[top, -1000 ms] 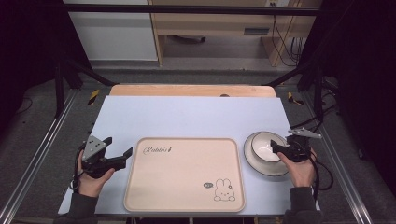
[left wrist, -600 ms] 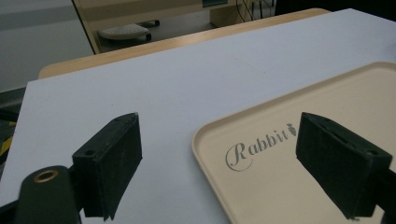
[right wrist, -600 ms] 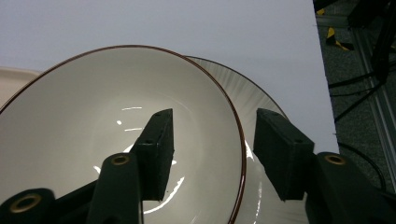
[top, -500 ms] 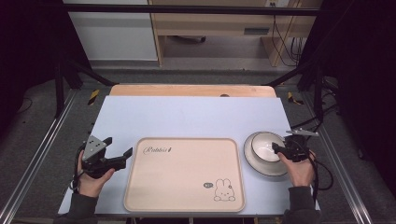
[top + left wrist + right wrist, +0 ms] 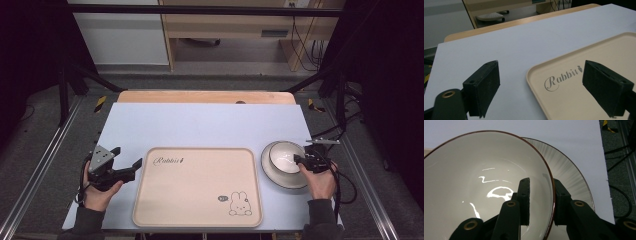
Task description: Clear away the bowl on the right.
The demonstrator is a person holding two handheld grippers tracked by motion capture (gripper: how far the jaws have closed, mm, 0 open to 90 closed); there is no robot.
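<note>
The bench (image 5: 200,122) is lying under a pale blue sheet, with a strip of bare wood showing along its twelve o'clock edge in the high view. The largest thing on it is the beige tray (image 5: 200,185), sitting at the six o'clock side of the bench, with "Rabbit" lettering near its ten o'clock corner and a small rabbit drawing near its five o'clock corner.

At three o'clock from the tray, just beside its edge, a grey plate (image 5: 280,176) with fine ribbing is resting on the sheet, and a white bowl (image 5: 284,156) with a thin dark-red rim is sitting on it, toward the plate's twelve o'clock side.

The left tool (image 5: 131,165) is hovering at nine o'clock from the tray, held level in the person's left hand (image 5: 97,192) and pointing toward three o'clock; its jaws are standing wide apart with nothing between them, and in the left gripper view the tray's corner is showing between the two pads (image 5: 482,87).

The right tool (image 5: 299,159), in the person's right hand (image 5: 320,181), is reaching in from the bowl's three o'clock side. Its jaws have just been closing, and in the right gripper view they are straddling the bowl's rim (image 5: 552,202), one inside and one outside, clamping on the wall.
</note>
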